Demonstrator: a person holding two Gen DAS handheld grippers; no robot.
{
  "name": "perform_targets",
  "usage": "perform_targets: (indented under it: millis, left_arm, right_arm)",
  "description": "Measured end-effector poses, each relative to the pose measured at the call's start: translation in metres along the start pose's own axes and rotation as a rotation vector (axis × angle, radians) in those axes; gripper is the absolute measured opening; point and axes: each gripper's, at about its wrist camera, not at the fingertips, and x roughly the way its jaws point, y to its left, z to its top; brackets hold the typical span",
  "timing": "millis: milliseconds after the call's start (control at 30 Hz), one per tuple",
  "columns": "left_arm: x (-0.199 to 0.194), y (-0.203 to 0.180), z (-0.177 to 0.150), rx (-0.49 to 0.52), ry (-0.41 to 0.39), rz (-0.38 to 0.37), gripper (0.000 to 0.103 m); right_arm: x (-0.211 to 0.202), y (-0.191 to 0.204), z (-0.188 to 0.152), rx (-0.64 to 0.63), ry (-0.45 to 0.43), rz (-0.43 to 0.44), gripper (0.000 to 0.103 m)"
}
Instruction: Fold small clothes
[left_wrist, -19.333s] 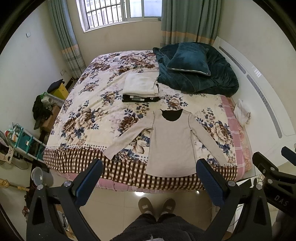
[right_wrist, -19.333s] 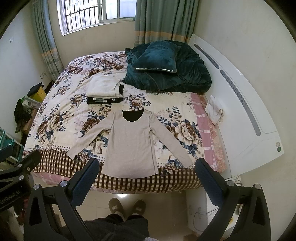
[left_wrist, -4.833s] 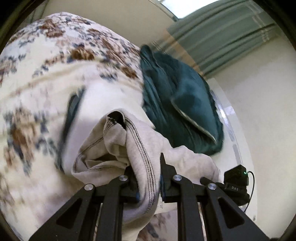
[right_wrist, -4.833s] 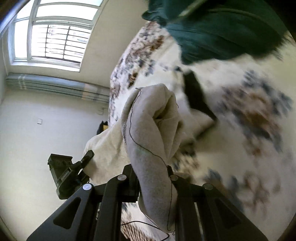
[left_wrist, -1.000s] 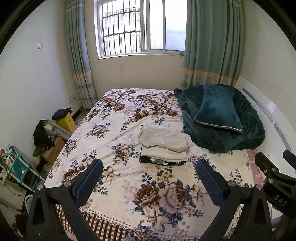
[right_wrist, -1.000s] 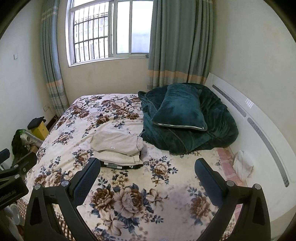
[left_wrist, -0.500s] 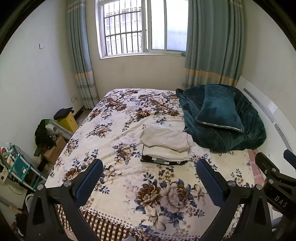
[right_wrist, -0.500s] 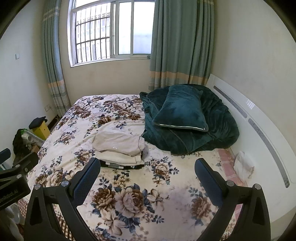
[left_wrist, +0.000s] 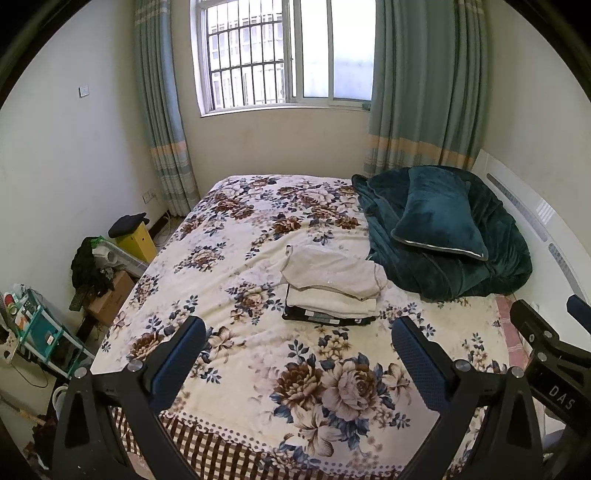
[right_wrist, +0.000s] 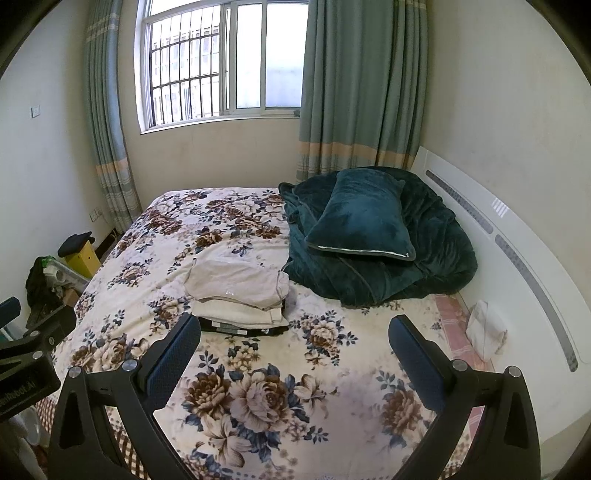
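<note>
Fold step looks complete: shirt (left_wrist: 332, 271) tops stack (left_wrist: 330, 301) beside pillow (left_wrist: 437, 218). Left gripper (left_wrist: 297, 354), right gripper (right_wrist: 293, 354): fingers open, empty. Next: none apparent.

You face a cream bedspread (left_wrist: 258, 369) patterned with brown and blue flowers. On it lie a beige folded top (left_wrist: 332, 271) and a dark teal pillow (left_wrist: 437, 218).

black garment (left_wrist: 325, 318) at stack bottom: mostly covered by folded clothes above | blanket (right_wrist: 388, 273): partly under pillow (right_wrist: 362, 221) | shelf (left_wrist: 40, 332) clutter: too small to identify | bed's near edge: cut off
</note>
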Motion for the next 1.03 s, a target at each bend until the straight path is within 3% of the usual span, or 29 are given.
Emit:
perform_targets:
  millis: [1033]
  left_arm:
    - [-0.010, 0.006, -0.008, -0.002, -0.008, 0.011, 0.103]
  right_arm:
    - [-0.009, 0.002, -0.003, 0.002, -0.001, 0.013, 0.103]
